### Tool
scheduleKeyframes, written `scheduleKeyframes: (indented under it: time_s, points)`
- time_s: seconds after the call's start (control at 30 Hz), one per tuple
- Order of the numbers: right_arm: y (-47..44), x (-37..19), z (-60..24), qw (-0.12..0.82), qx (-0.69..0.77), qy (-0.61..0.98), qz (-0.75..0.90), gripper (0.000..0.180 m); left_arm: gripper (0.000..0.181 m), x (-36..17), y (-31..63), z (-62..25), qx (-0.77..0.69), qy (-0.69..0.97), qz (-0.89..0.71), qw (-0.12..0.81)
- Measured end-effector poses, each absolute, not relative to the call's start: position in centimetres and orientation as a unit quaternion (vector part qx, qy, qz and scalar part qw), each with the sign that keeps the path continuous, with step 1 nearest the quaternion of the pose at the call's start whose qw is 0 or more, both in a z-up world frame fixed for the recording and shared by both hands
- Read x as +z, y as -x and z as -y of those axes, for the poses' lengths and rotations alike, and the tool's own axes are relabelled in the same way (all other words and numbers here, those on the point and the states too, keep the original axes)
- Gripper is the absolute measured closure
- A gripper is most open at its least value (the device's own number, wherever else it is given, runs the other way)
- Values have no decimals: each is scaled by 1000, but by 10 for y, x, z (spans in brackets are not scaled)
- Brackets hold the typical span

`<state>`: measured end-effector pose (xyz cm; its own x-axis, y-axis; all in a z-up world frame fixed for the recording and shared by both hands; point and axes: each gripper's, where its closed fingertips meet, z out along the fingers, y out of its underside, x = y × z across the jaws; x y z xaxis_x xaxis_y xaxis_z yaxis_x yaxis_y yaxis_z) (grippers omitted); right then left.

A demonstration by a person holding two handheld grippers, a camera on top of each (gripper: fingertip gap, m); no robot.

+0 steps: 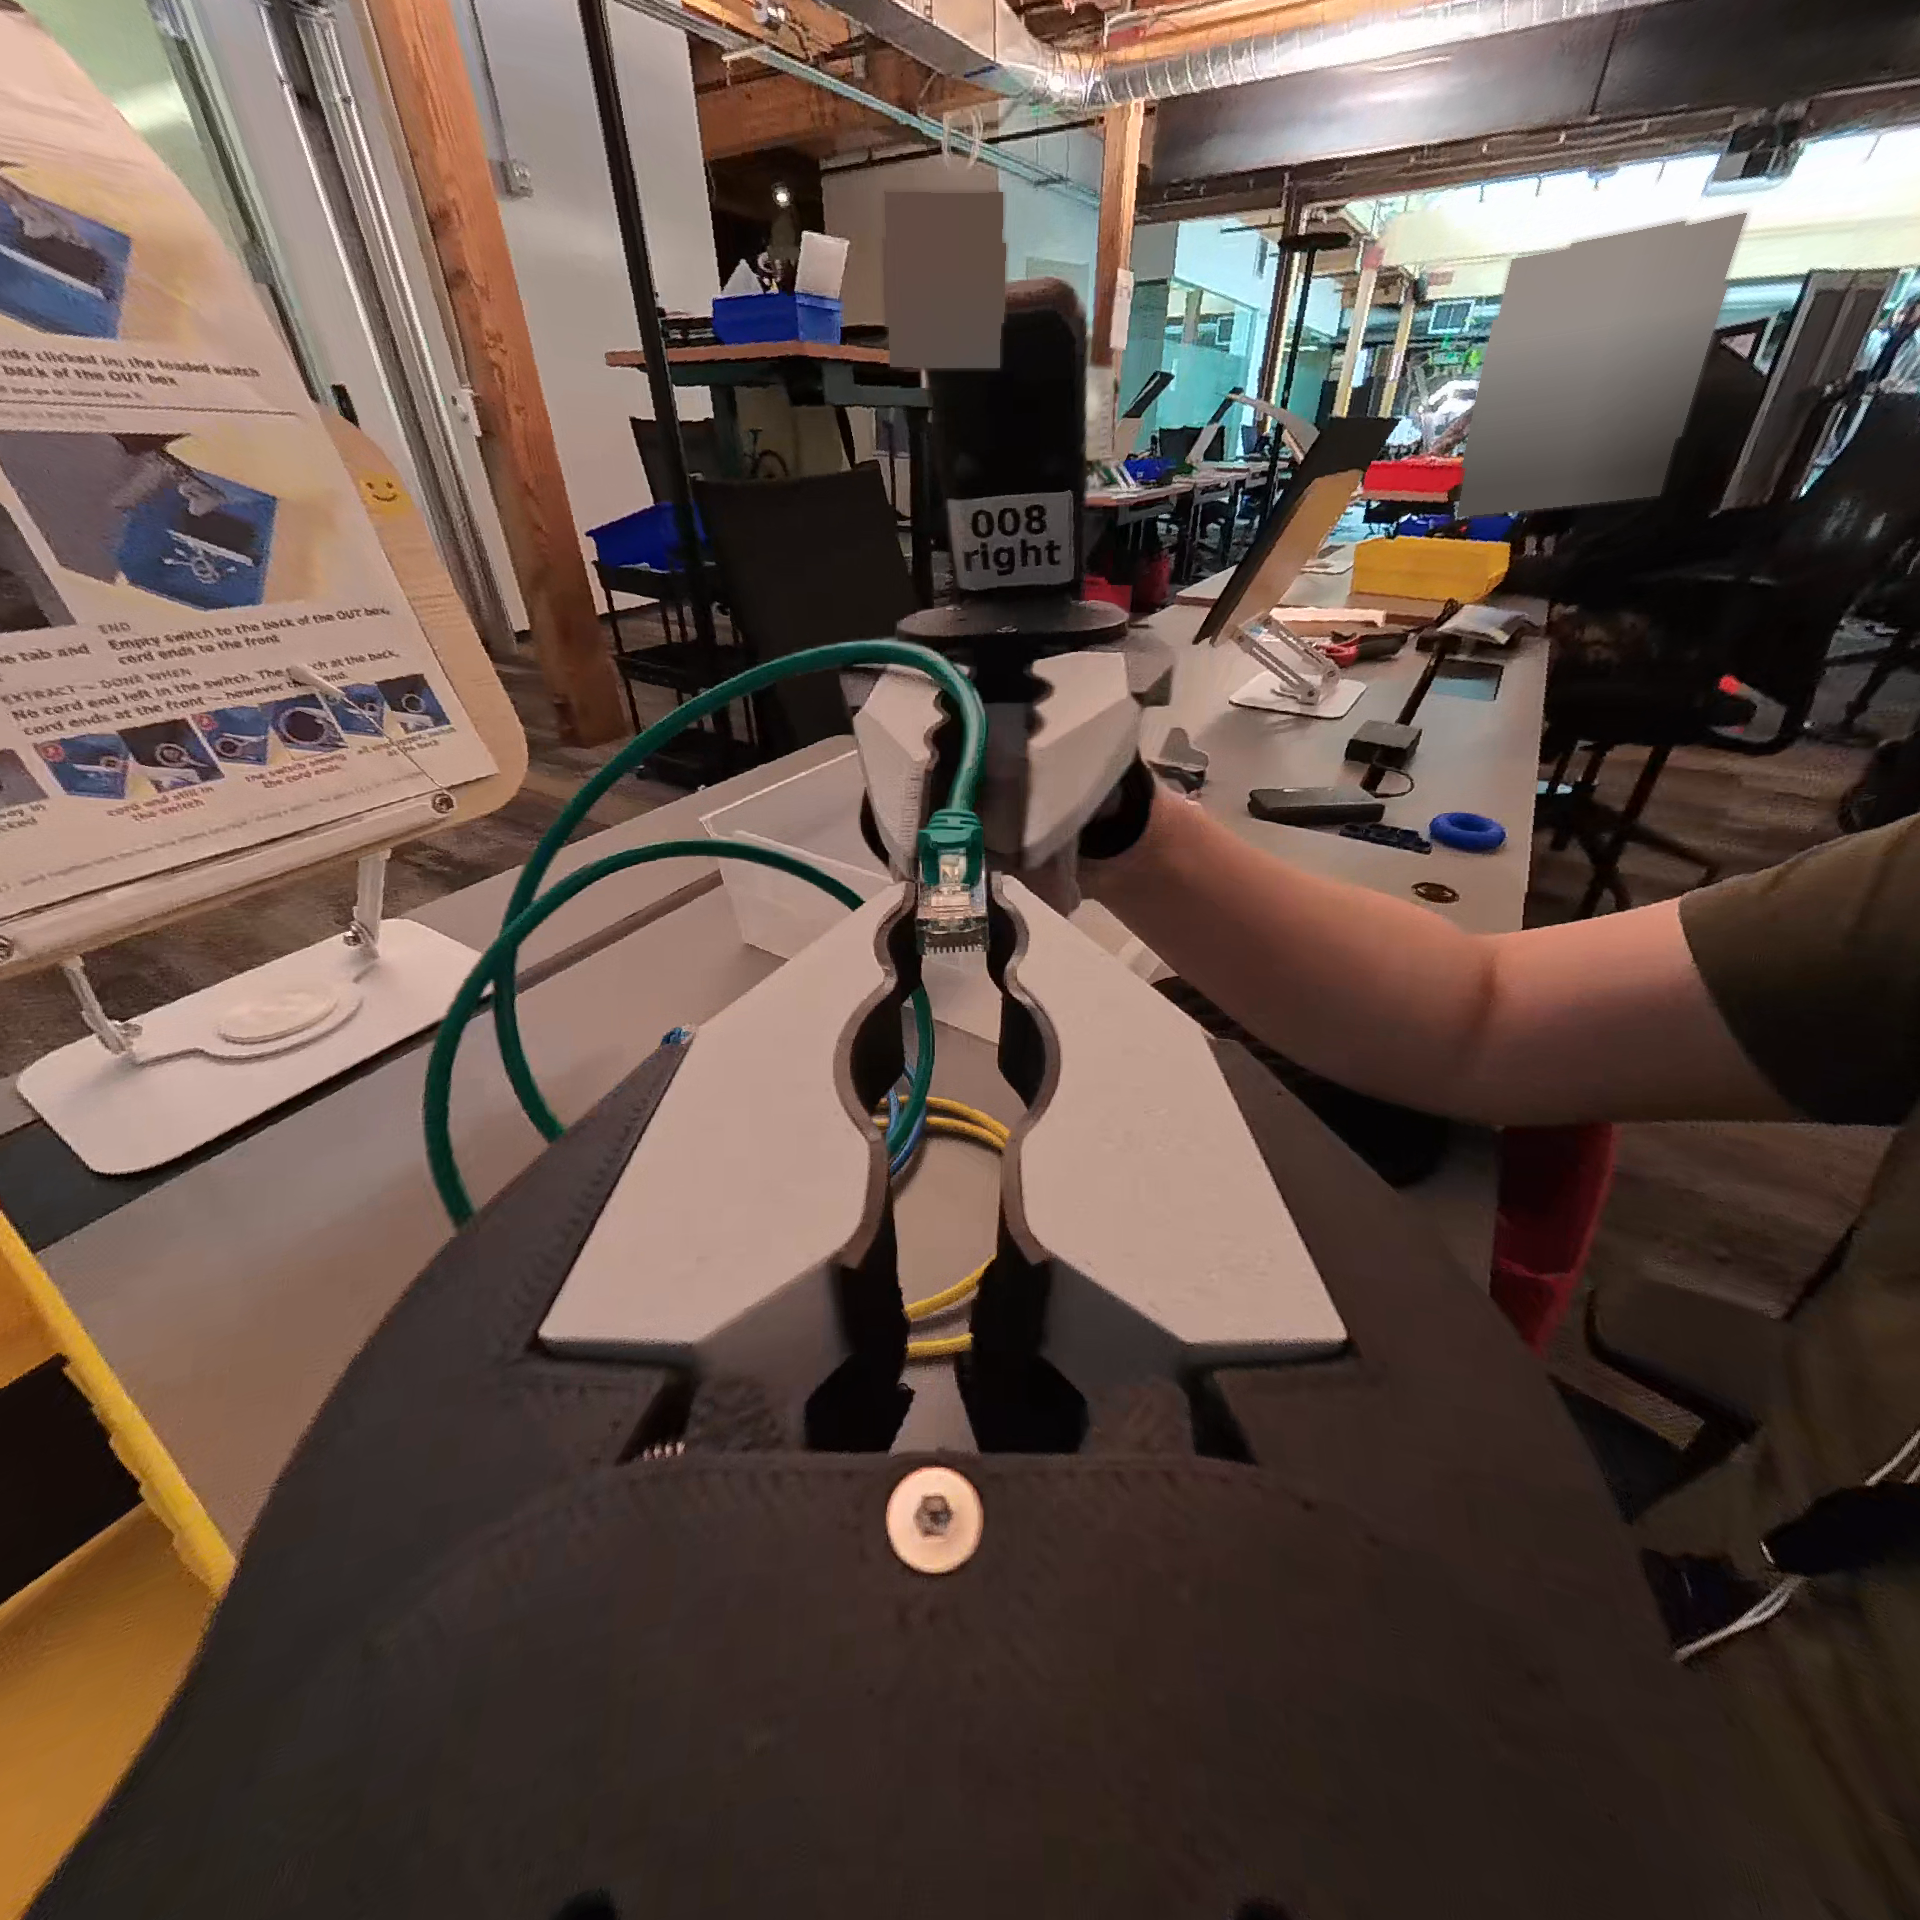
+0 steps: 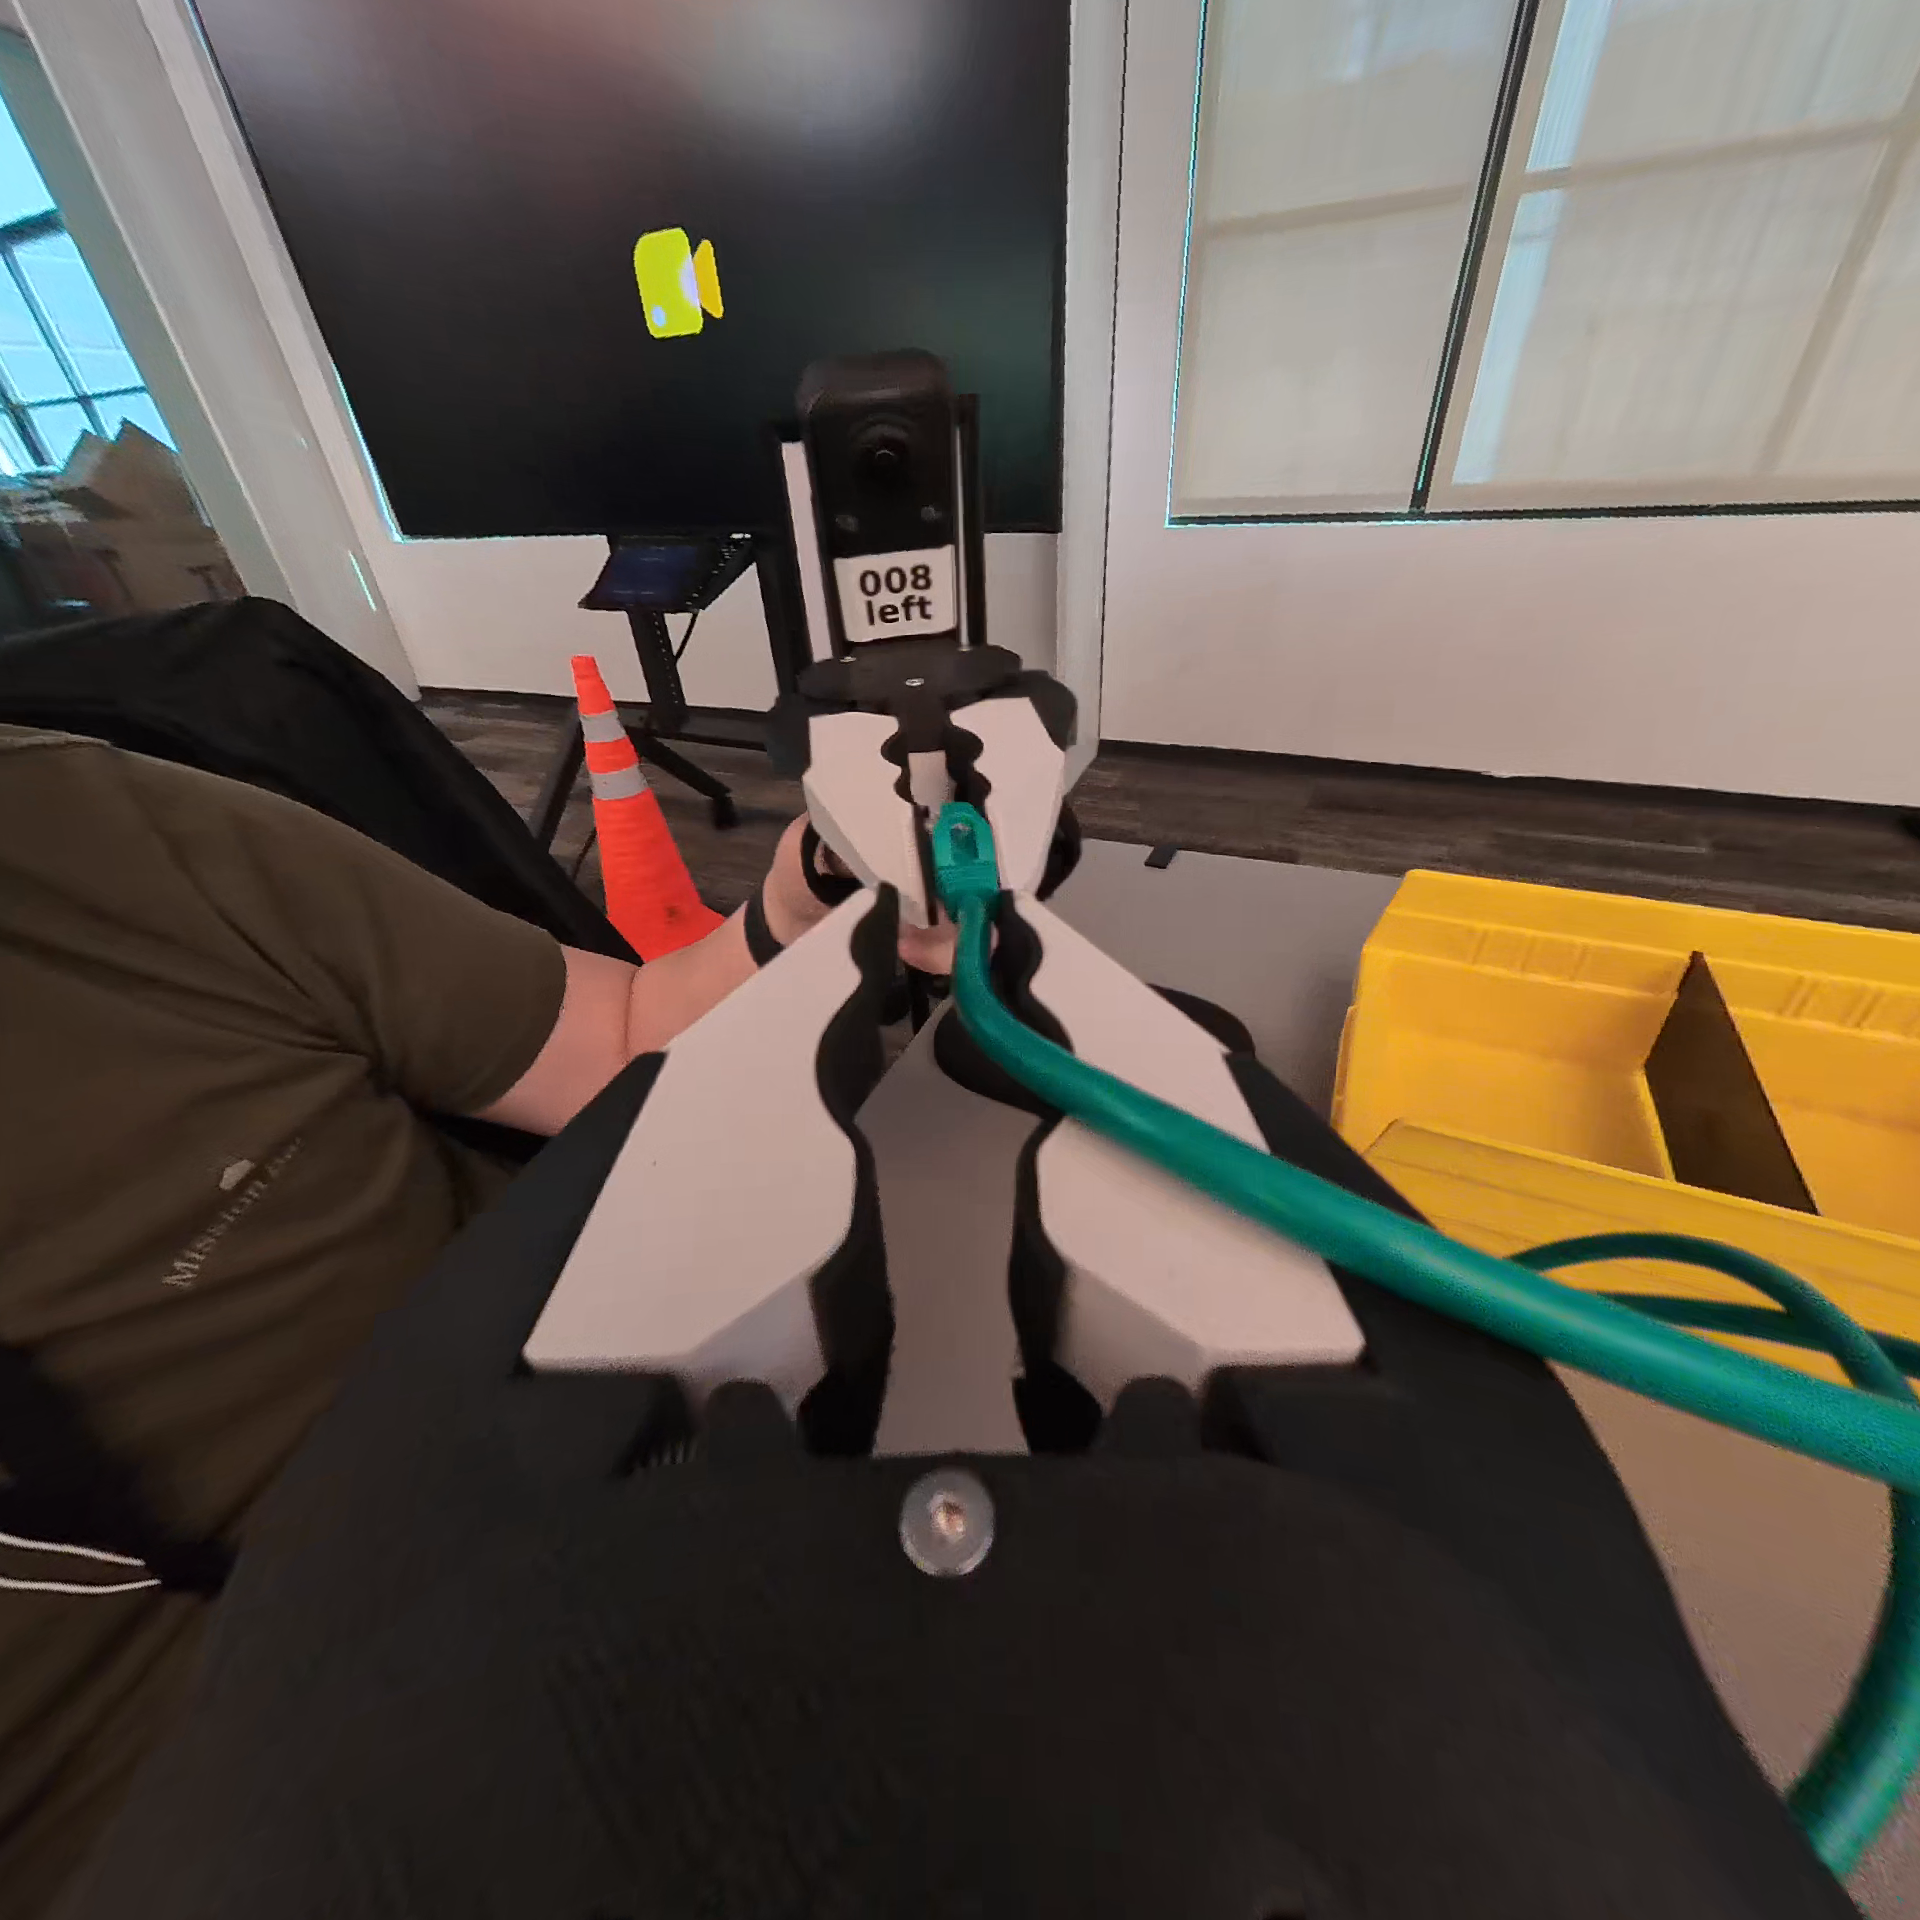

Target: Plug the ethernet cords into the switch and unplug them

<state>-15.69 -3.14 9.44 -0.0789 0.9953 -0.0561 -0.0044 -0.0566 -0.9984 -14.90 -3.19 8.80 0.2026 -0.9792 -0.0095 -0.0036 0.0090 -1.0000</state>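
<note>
A green ethernet cord [image 1: 582,831] with a clear plug [image 1: 951,909] hangs between my two grippers, which face each other tip to tip above the table. My left gripper [image 1: 951,914] is shut on the plug at its fingertips. In the right wrist view the left gripper [image 2: 940,805] hides the plug, and only the green boot [image 2: 958,847] shows. My right gripper [image 2: 951,920] is slightly open. The cord [image 2: 1299,1216] runs through its tips with a gap beside it, then off to the lower right. The right gripper also shows in the left wrist view [image 1: 982,790]. No switch is in view.
An instruction board on a white stand [image 1: 208,540] is at the left. A clear bin [image 1: 779,862] sits behind the grippers. Yellow and blue cords [image 1: 951,1127] lie on the table below. A yellow bin [image 2: 1538,1029] is at the right. An orange cone [image 2: 623,821] stands on the floor. Both grippers' tips are close together, under 4 cm apart.
</note>
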Motion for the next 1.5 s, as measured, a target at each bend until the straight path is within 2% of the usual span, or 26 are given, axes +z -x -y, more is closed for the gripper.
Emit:
scheduleKeyframes:
  time_s: [0.07, 0.17, 0.67, 0.83, 0.87, 0.93, 1.03, 1.2, 1.33, 1.5]
  points:
    - [157, 93, 30, 468, 536, 491, 503, 169, 171, 87, 148, 33, -432, 548, -457, 551]
    - [157, 92, 33, 466, 542, 480, 509, 165, 171, 85, 148, 34, -413, 548, -469, 556]
    - [157, 83, 33, 464, 519, 479, 535, 170, 170, 75, 149, 35, -386, 544, -492, 560]
    - [162, 74, 25, 478, 482, 495, 542, 171, 168, 66, 155, 25, -333, 560, -493, 576]
    - [162, 71, 23, 487, 461, 497, 550, 171, 166, 63, 159, 22, -313, 563, -492, 586]
    - [161, 67, 17, 507, 420, 502, 560, 171, 146, 55, 176, 6, -241, 577, -473, 621]
    - [157, 71, 11, 531, 393, 500, 560, 171, 127, 32, 220, -25, -114, 624, -425, 646]
    - [147, 78, 4, 558, 361, 498, 556, 171, 105, -49, 267, -50, -73, 738, -393, 544]
    - [143, 80, 0, 568, 349, 499, 553, 171, 108, -93, 278, -56, -96, 780, -377, 491]
    - [143, 77, 0, 566, 342, 502, 558, 170, 113, -121, 277, -67, -127, 803, -365, 454]
